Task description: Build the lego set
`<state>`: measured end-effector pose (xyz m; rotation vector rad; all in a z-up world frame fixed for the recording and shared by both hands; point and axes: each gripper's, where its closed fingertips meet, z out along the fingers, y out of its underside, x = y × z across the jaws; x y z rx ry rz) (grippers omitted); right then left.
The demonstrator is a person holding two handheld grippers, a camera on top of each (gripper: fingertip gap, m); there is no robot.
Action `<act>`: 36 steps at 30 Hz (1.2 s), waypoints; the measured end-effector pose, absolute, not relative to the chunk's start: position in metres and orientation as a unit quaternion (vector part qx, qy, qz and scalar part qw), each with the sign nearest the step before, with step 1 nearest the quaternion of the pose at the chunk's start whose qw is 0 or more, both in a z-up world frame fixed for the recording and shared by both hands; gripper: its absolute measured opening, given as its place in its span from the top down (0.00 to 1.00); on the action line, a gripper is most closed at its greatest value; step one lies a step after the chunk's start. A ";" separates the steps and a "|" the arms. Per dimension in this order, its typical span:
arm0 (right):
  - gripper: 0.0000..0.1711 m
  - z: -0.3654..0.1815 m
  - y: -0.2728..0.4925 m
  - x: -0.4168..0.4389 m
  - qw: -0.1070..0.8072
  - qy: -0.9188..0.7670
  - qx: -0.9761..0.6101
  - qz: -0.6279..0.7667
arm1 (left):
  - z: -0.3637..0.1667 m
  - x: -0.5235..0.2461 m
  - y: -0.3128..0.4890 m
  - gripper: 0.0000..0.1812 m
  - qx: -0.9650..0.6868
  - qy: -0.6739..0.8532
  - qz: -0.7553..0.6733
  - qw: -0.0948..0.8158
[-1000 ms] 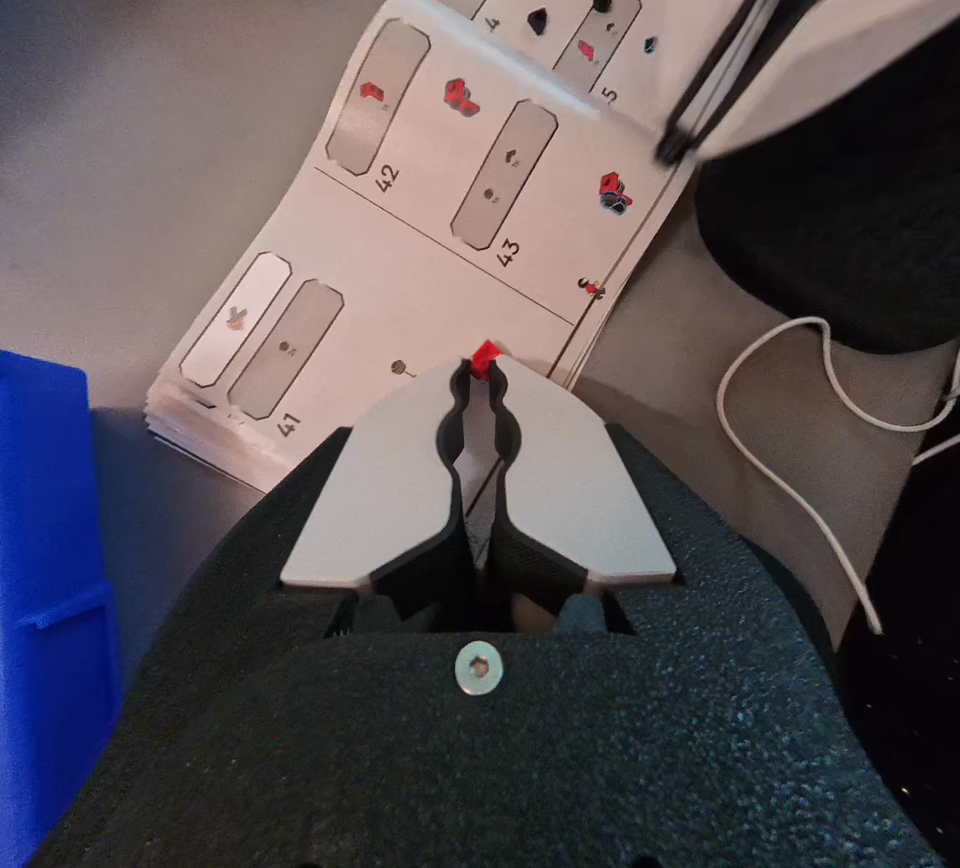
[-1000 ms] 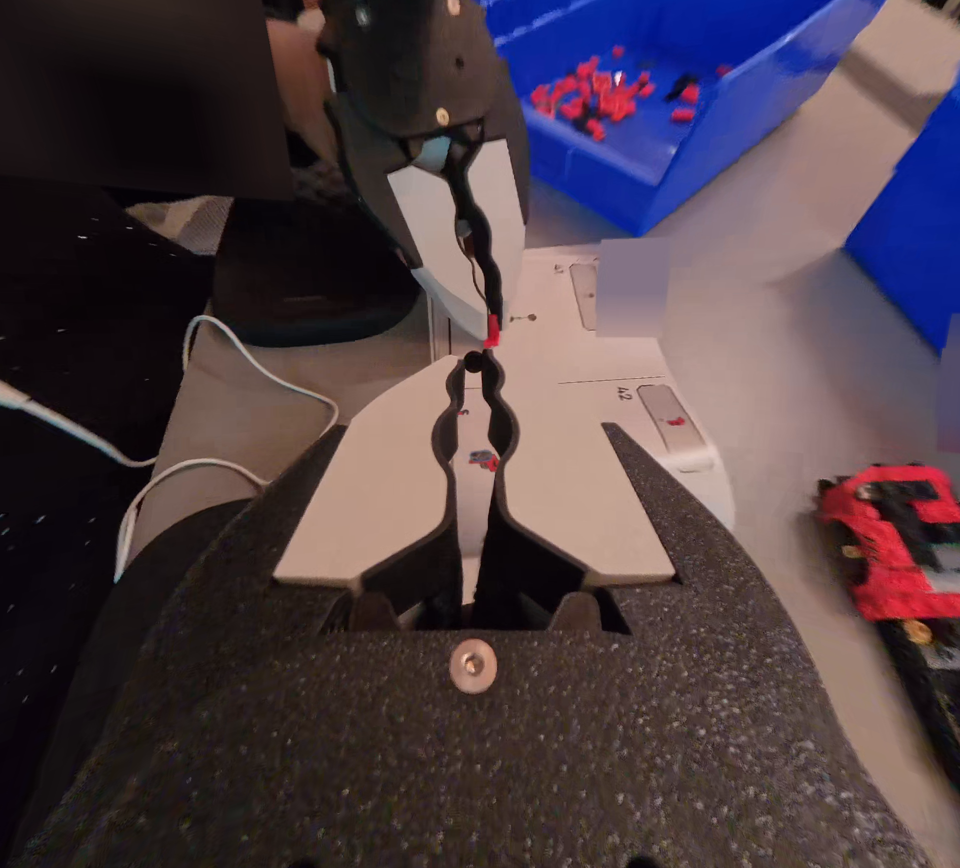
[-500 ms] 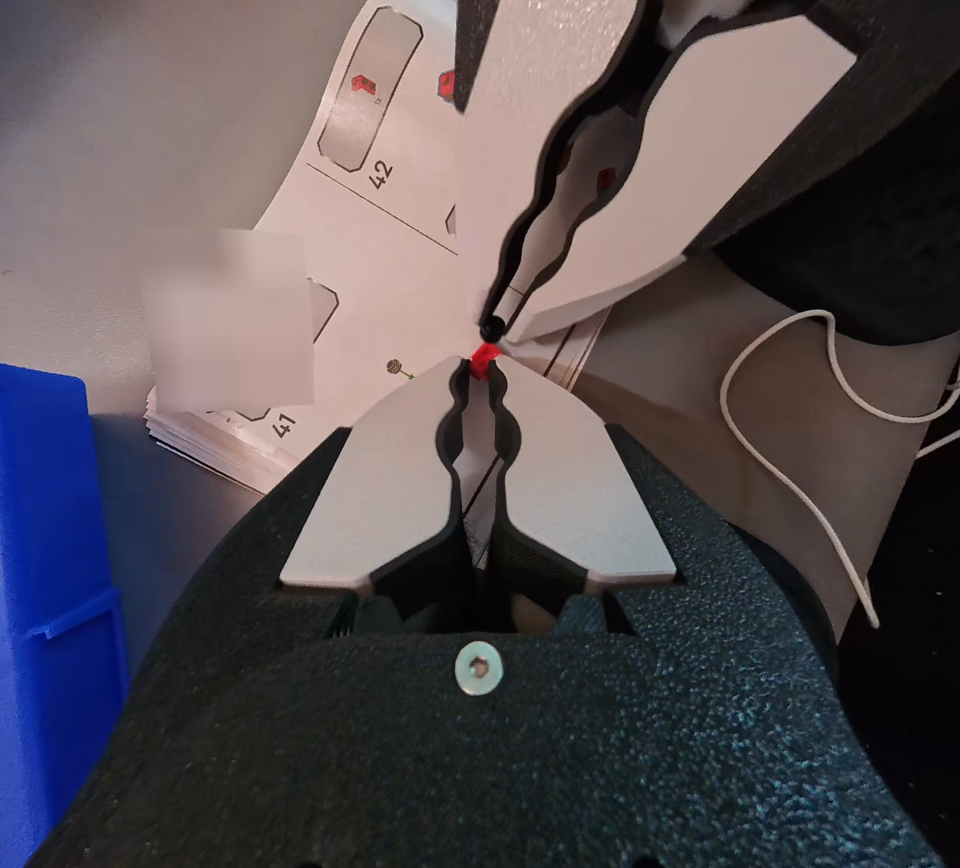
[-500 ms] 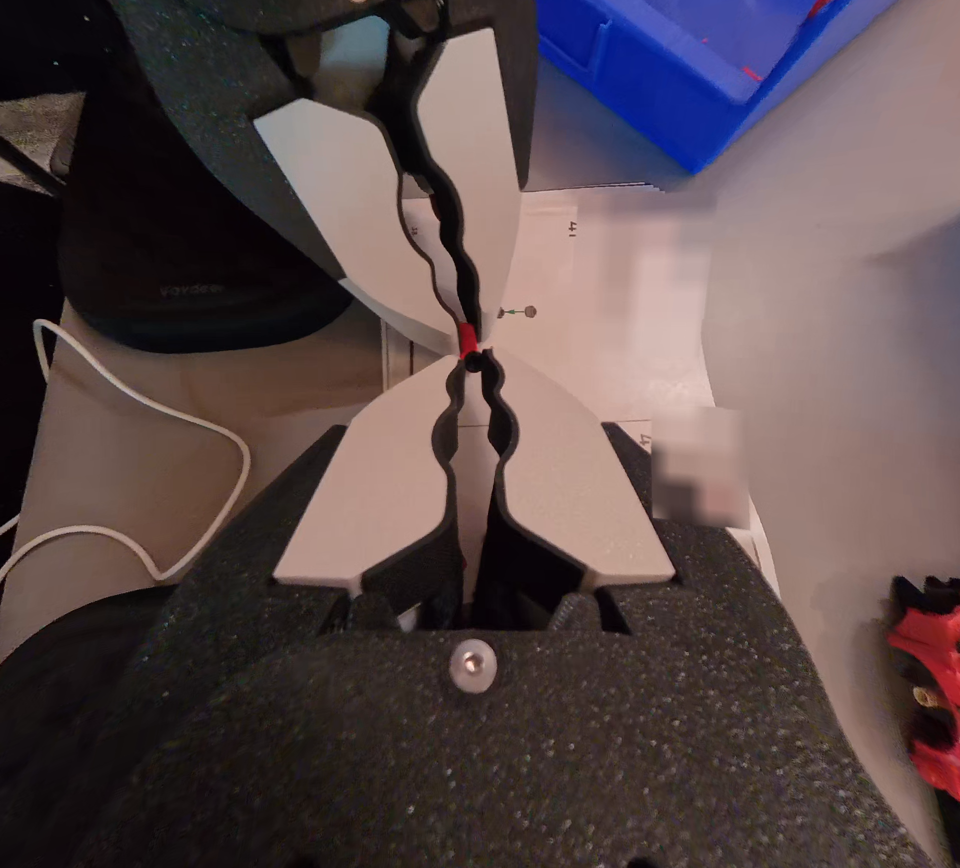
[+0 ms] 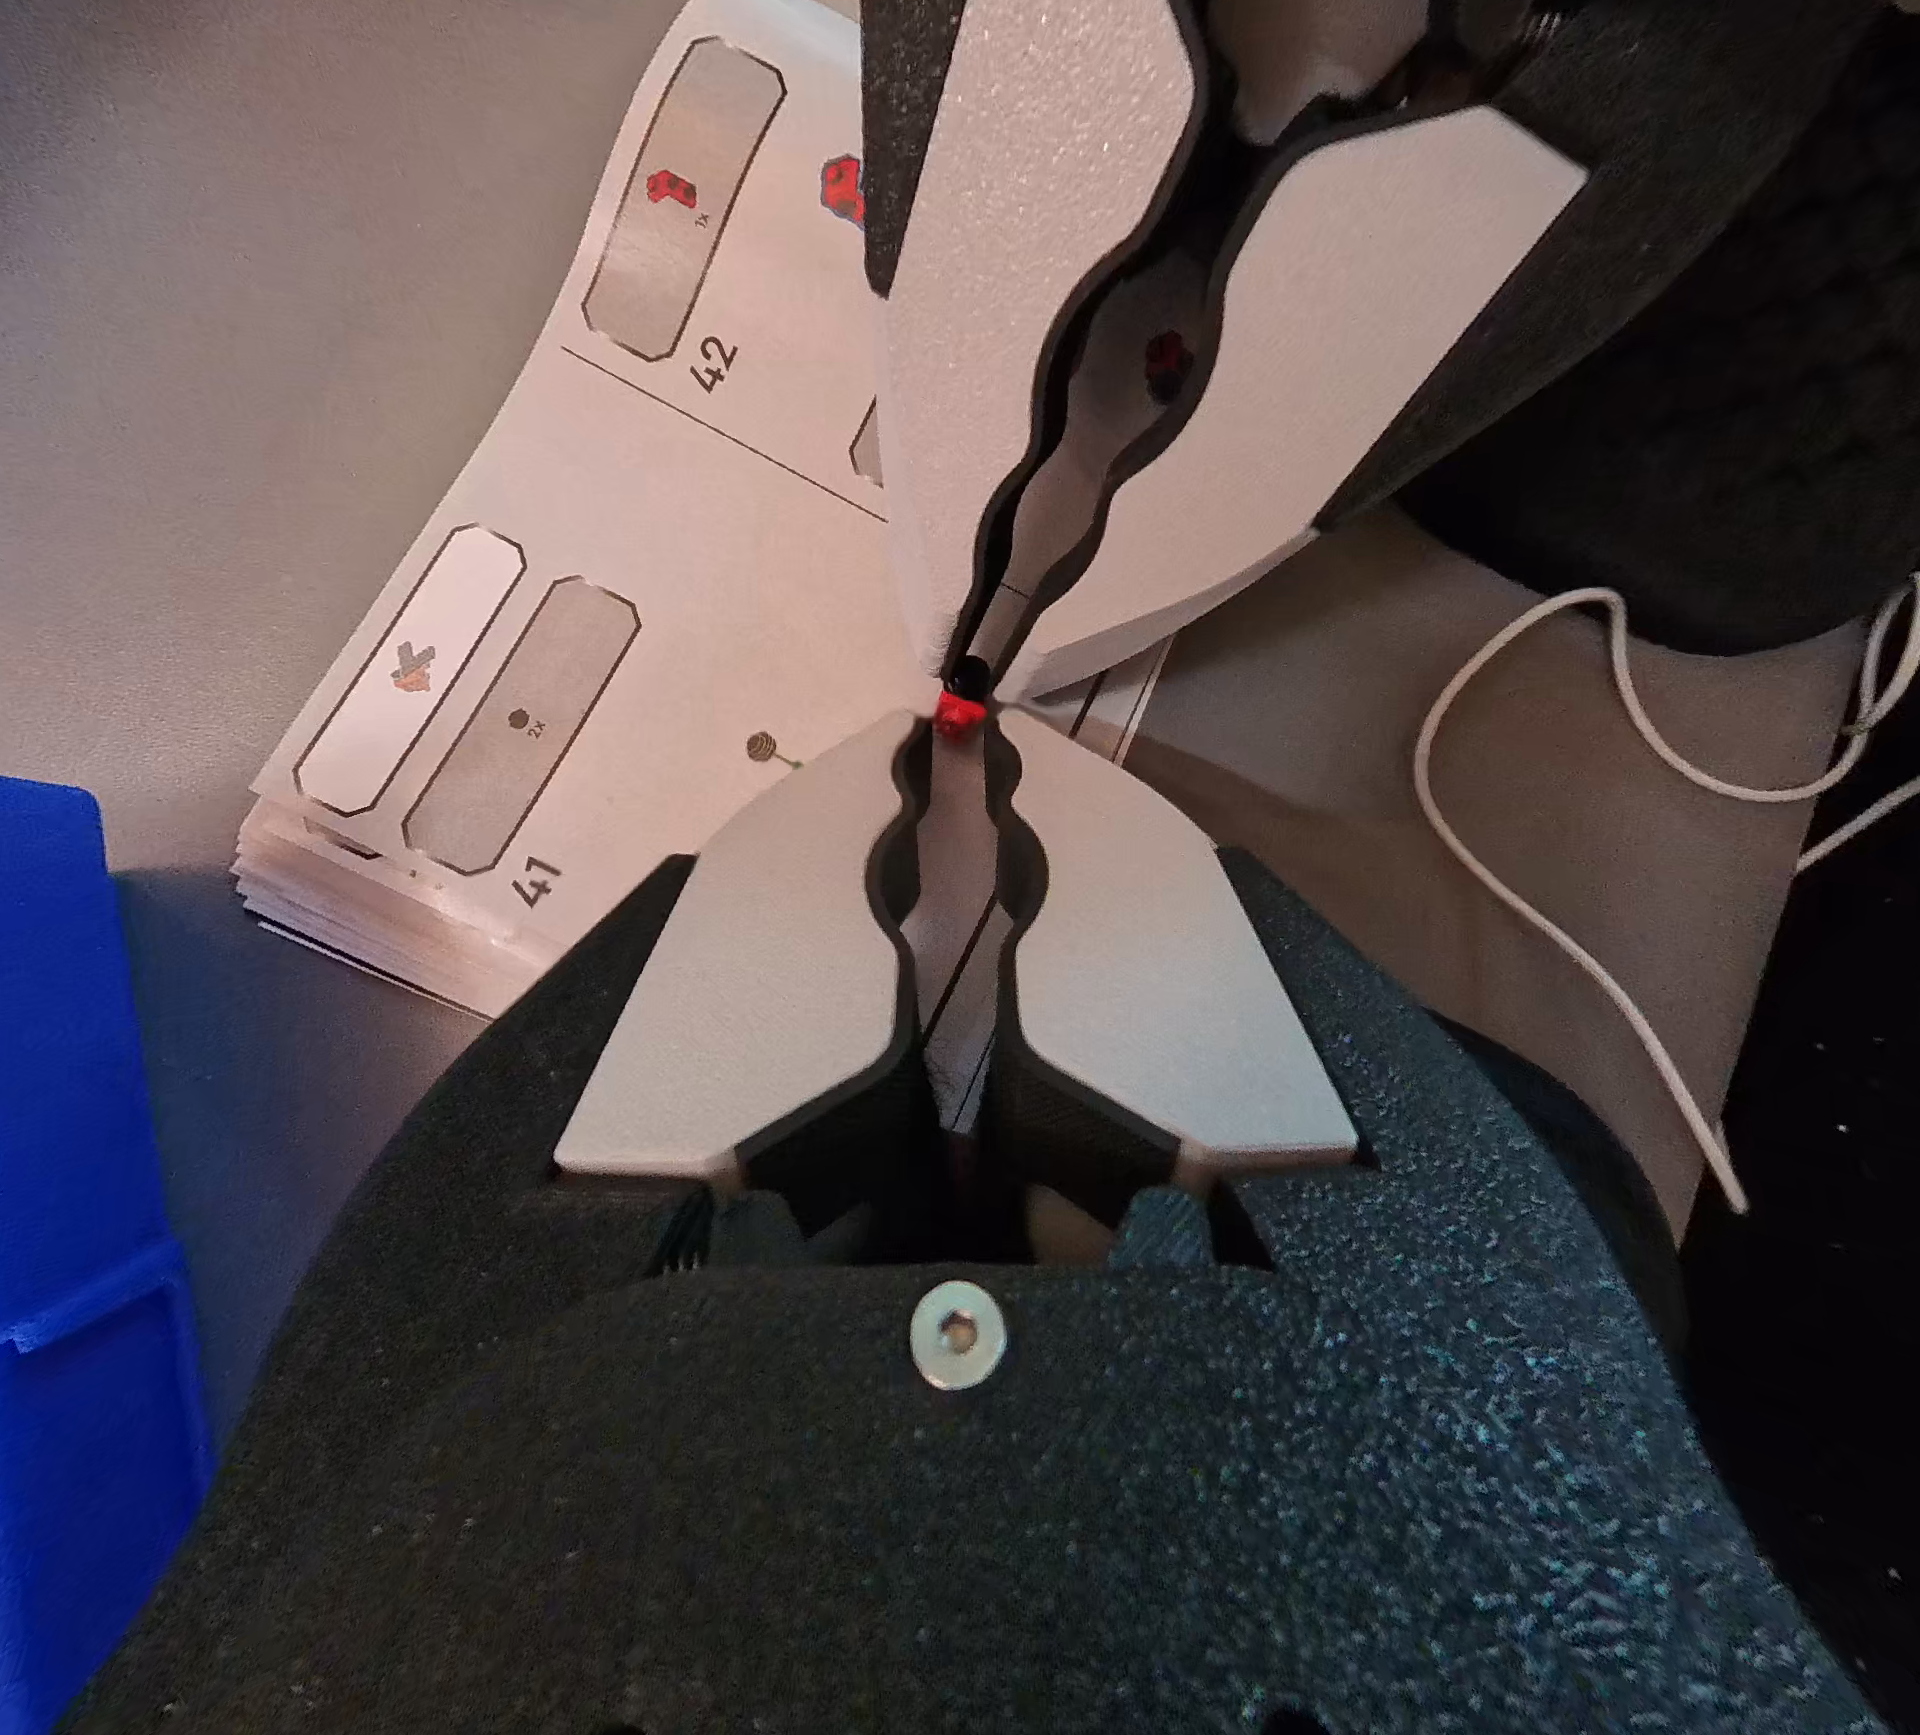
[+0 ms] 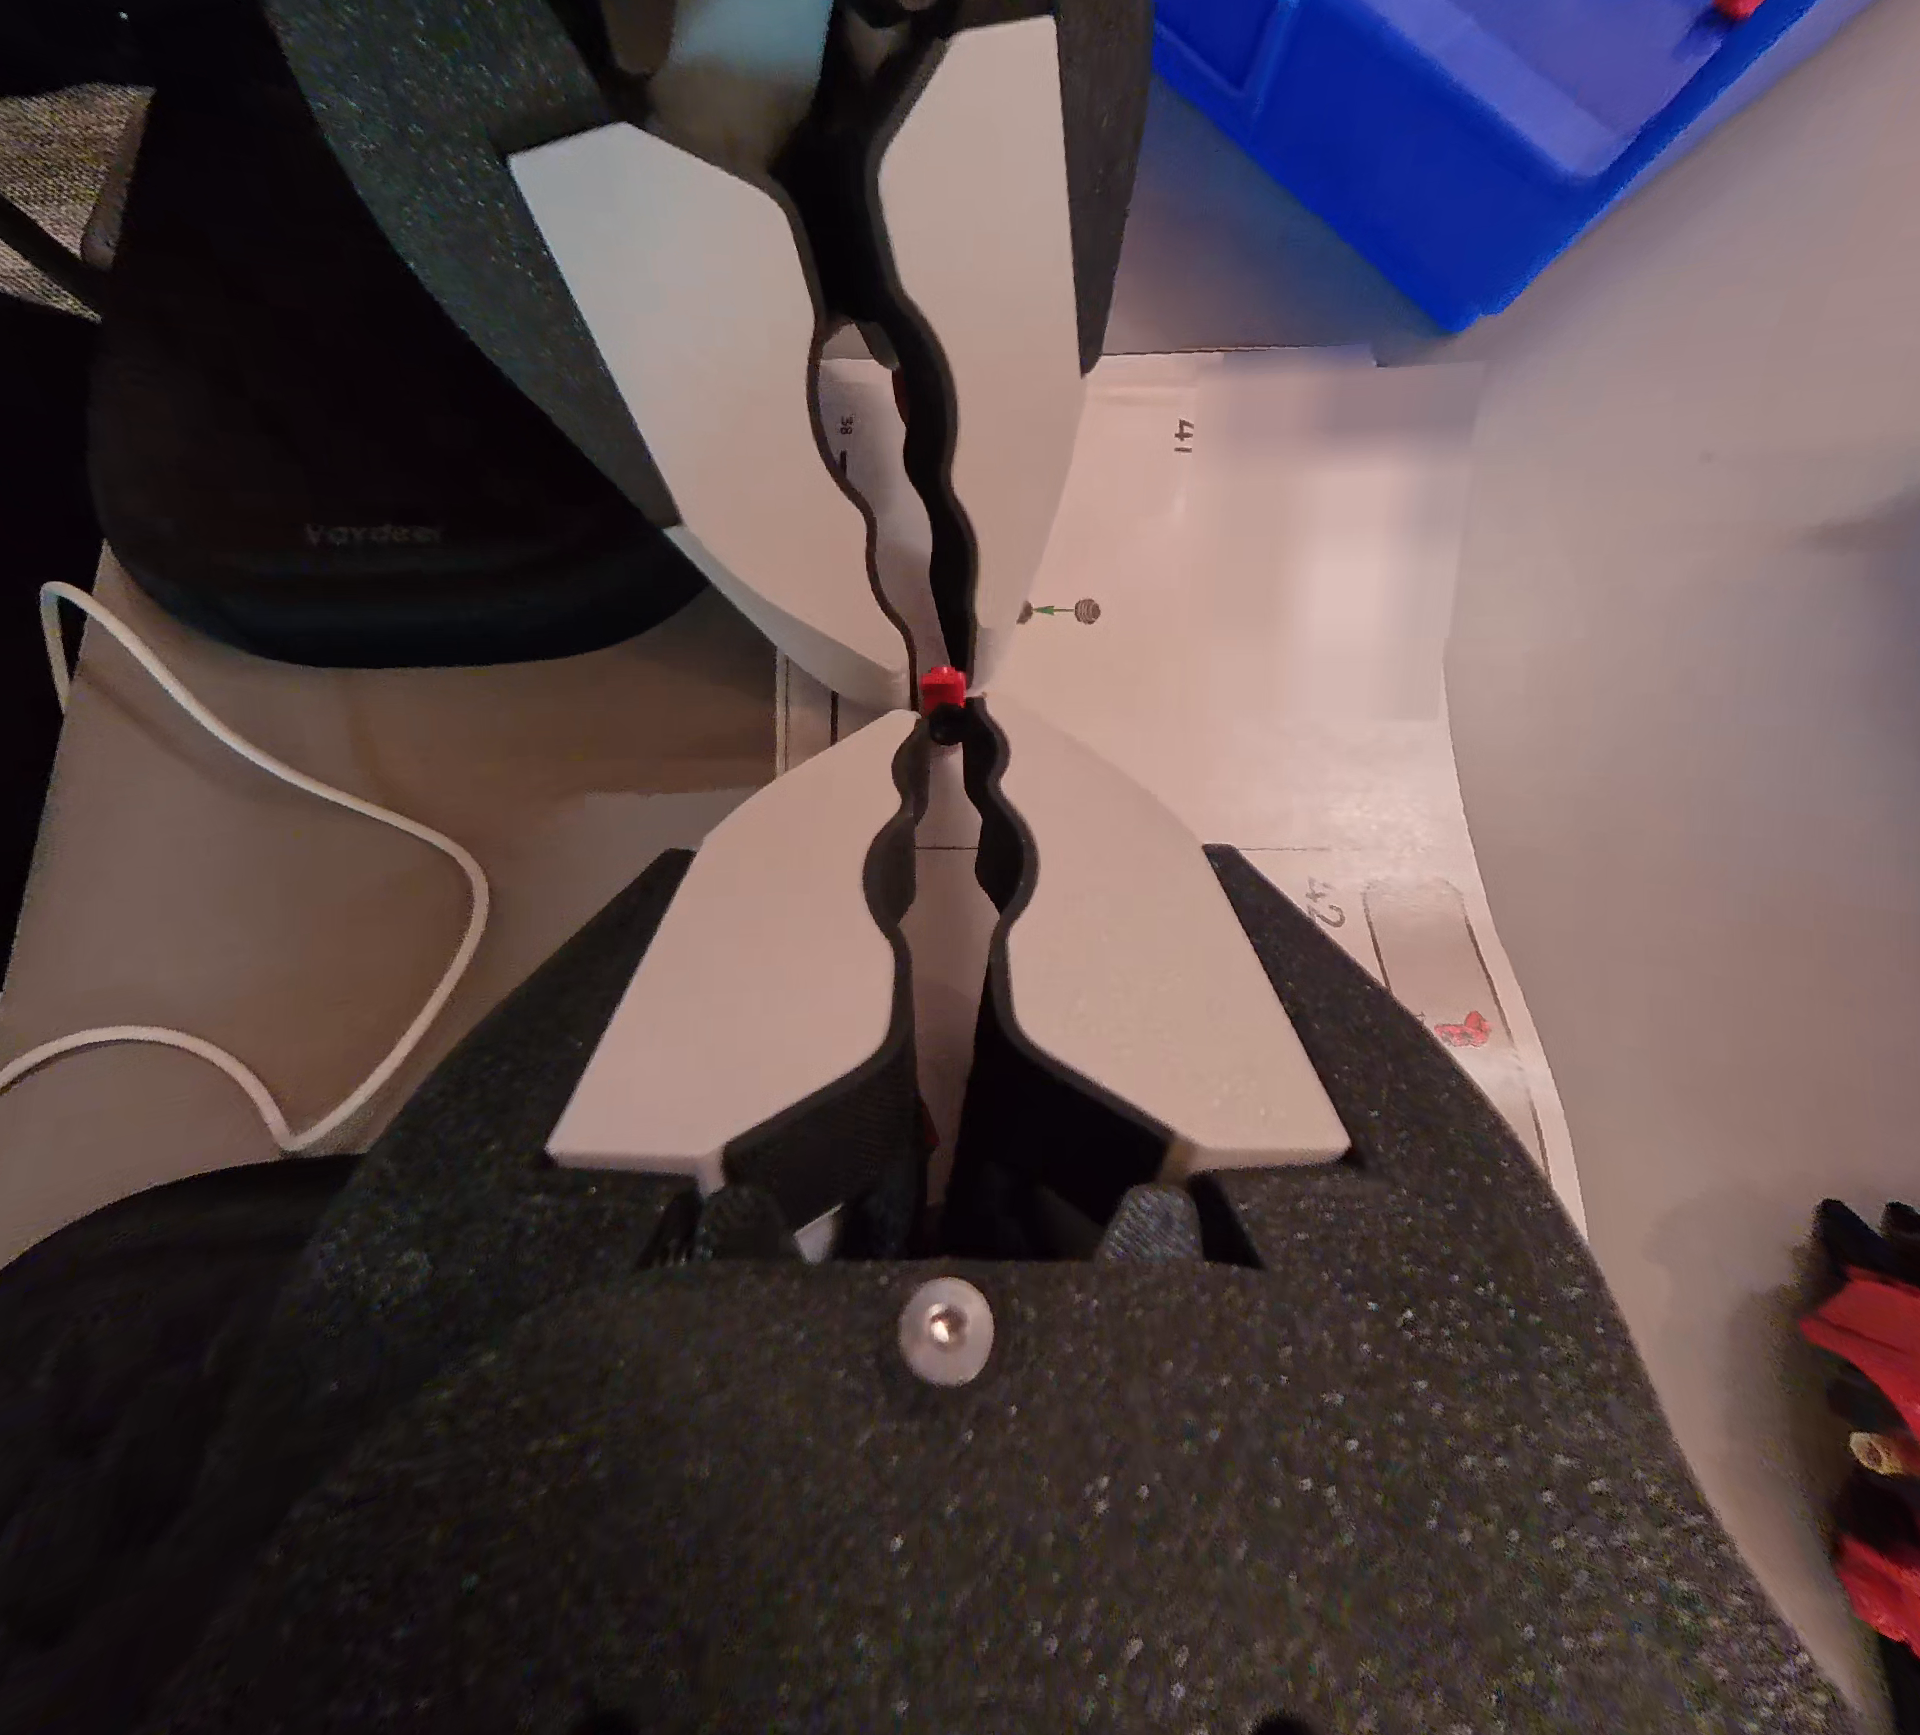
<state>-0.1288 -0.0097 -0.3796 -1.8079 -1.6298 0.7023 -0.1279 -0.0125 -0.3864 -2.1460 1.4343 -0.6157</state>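
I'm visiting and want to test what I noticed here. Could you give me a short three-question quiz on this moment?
1. True or false: the left hand-held gripper pinches a small red piece.
2. What colour is the tiny piece in the right hand-held gripper? A) black B) yellow C) white
3. Fill in: both tips meet above the open instruction ____.

Key: 1 true. 2 A. 3 booklet. More loose red pieces lie in the blue bin, seen in the right wrist view.
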 end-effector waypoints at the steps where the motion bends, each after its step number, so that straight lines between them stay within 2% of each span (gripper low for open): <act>1: 0.96 -0.380 -0.010 -0.129 0.299 -0.615 -0.680 0.263 | -0.387 -0.129 -0.013 0.96 -0.783 0.527 -0.226 0.240; 36: 0.96 -0.383 -0.010 -0.131 0.186 -0.673 -0.683 0.212 | -0.388 -0.130 -0.012 0.97 -0.708 0.599 -0.238 0.287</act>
